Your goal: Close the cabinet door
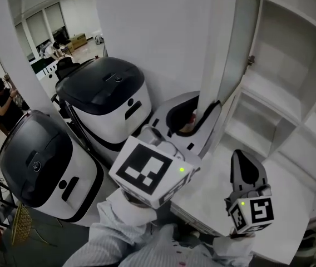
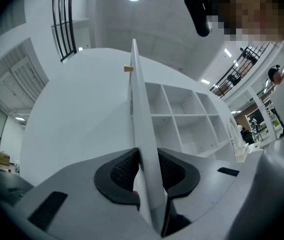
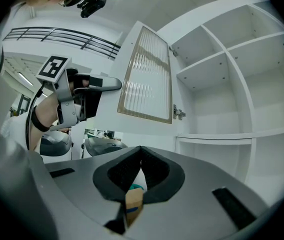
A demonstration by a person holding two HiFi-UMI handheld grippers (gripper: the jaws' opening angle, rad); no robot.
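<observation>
The white cabinet door (image 1: 216,49) stands open, edge-on toward me, with a ribbed glass panel (image 3: 147,76) in its inner face. My left gripper (image 1: 201,114) is shut on the door's free edge; in the left gripper view the thin door edge (image 2: 141,129) runs up between both black pads (image 2: 119,170), which press on it. My right gripper (image 1: 246,159) hangs apart, lower right, in front of the open cabinet (image 1: 291,71). Its jaws (image 3: 141,156) meet at the tips and hold nothing. From the right gripper view the left gripper (image 3: 107,84) shows on the door's left edge.
Two white appliances with black lids (image 1: 105,99) (image 1: 38,166) stand left of the door. The cabinet's white shelves (image 3: 222,59) are bare, with a metal hinge (image 3: 178,113) at the door's lower corner. A person (image 1: 2,104) stands far off at the left.
</observation>
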